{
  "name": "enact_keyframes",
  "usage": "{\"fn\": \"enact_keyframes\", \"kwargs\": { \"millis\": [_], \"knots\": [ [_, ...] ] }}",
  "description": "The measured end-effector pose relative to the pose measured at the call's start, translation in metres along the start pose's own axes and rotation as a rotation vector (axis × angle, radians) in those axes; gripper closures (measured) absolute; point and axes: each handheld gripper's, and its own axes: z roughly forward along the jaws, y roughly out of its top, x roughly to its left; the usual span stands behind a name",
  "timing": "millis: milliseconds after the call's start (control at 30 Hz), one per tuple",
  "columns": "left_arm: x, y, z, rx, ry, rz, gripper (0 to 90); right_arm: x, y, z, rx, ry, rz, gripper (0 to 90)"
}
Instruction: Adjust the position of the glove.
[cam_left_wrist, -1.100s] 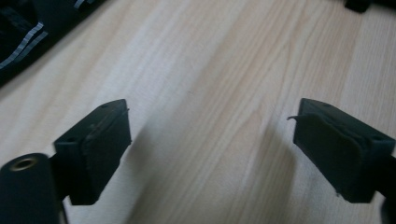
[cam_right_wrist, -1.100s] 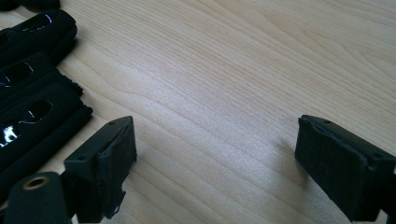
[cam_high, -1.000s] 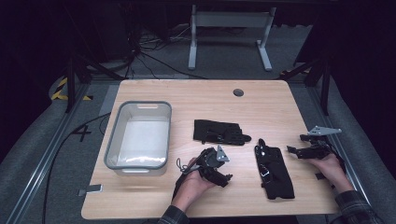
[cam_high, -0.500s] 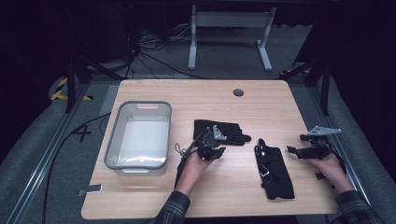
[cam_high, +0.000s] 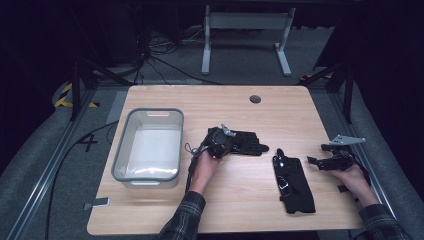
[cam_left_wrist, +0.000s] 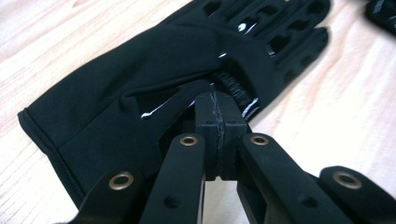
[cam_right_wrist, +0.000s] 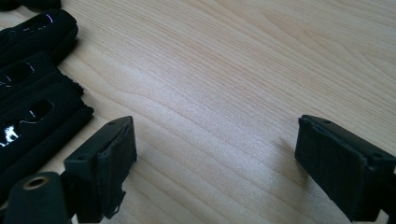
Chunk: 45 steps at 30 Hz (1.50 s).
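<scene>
A black glove lies flat near the table's middle, fingers pointing right. My left gripper sits at its cuff end. In the left gripper view the jaws of my left gripper are pressed together on a raised fold of the glove. A second black glove lies lengthwise to the right, near the front. Right of it, my right gripper hovers low over the wood. In the right gripper view, my right gripper is open and holds nothing, with the second glove's fingers at its left.
A grey plastic bin stands on the left part of the wooden table. A round cable hole sits near the back edge. Bare wood lies between the gloves and along the front.
My left gripper has moved forward from the table's front area onto the cuff of the middle glove. The right gripper and the second glove have stayed put.
</scene>
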Motion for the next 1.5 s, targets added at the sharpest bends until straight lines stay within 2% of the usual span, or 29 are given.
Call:
{"fn": "enact_keyframes", "kwargs": {
  "millis": [100, 300, 467, 533, 967, 1267, 1333, 1500],
  "knots": [
    [0.002, -0.002, 0.006, 0.019, -0.003, -0.002, 89.8, 0.000, 0.000, 0.000, 0.000, 0.000, 0.000, 13.1],
    [-0.002, -0.003, 0.004, 0.032, -0.013, -0.001, 89.8, 0.000, 0.000, 0.000, 0.000, 0.000, -0.001, 13.1],
    [-0.010, -0.006, 0.000, 0.046, -0.035, 0.000, 89.8, 0.000, 0.000, 0.000, 0.000, 0.000, -0.001, 13.1],
    [-0.014, -0.007, -0.002, 0.059, -0.039, 0.013, 89.8, 0.000, 0.000, 0.000, 0.000, 0.000, -0.001, 13.1],
    [-0.032, -0.022, -0.017, 0.086, -0.086, 0.003, 89.9, 0.000, 0.000, 0.000, 0.001, 0.001, 0.001, 13.1],
    [-0.052, -0.033, -0.026, 0.081, -0.102, 0.005, 89.8, 0.000, 0.000, 0.000, 0.001, 0.003, 0.001, 13.1],
    [-0.053, -0.033, -0.028, 0.083, -0.096, 0.012, 89.8, 0.000, 0.000, 0.000, 0.001, 0.002, 0.000, 13.1],
    [-0.050, -0.027, -0.035, 0.049, -0.069, 0.009, 89.8, 0.000, 0.000, 0.000, 0.000, 0.002, -0.002, 13.0]
  ]
}}
